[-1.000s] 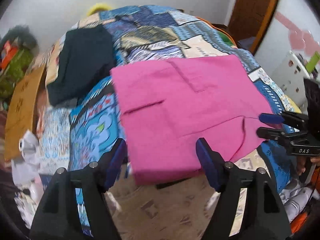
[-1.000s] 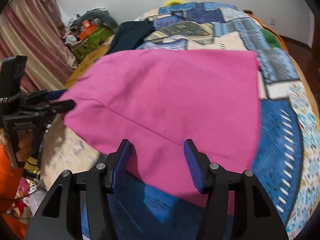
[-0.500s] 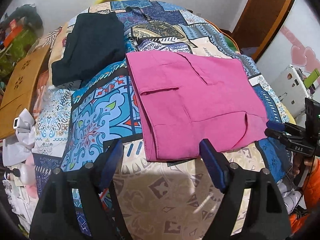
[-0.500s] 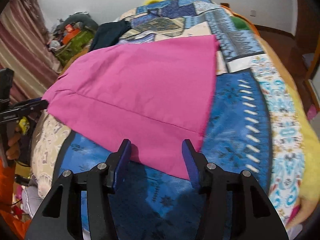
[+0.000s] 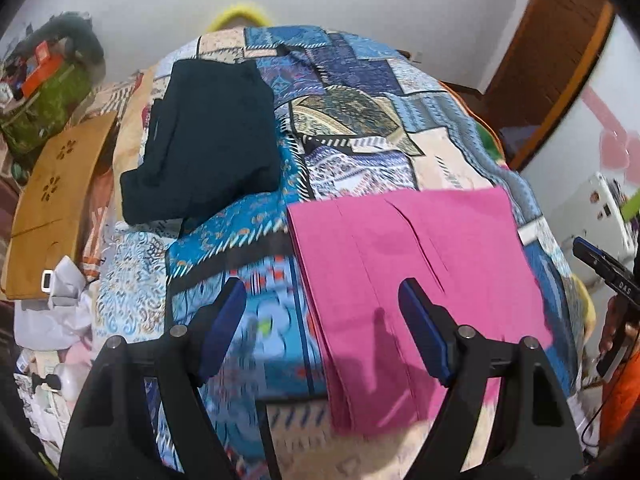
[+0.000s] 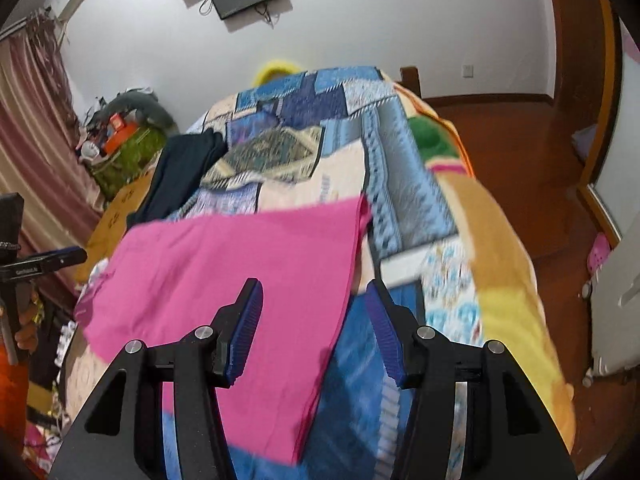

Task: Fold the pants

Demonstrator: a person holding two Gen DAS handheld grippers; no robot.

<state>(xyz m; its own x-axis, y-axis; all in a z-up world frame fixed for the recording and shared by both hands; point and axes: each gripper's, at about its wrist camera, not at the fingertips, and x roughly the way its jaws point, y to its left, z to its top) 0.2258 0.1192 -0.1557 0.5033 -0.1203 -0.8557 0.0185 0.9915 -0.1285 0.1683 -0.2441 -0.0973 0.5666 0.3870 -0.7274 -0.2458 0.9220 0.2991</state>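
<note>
The folded pink pants (image 5: 420,280) lie flat on the patterned quilt (image 5: 360,120) near the bed's front edge. My left gripper (image 5: 322,286) hovers open above the pants' left edge, holding nothing. In the right wrist view the pink pants (image 6: 240,272) spread to the left, and my right gripper (image 6: 313,286) hangs over their right edge. Its jaws are opening a little, and the pads press on nothing. Each gripper shows in the other's view: the right gripper (image 5: 600,264) at the far right, the left gripper (image 6: 60,258) at the far left.
A folded dark garment (image 5: 208,140) lies further back on the left of the bed. A wooden board (image 5: 52,196) and clutter stand left of the bed. A white appliance (image 5: 592,216) and a wooden door (image 5: 552,60) are to the right, with wood floor (image 6: 520,168) beyond.
Both grippers have pulled back and up from the pants, so more of the bed and room shows. The pants lie as before, folded on the quilt.
</note>
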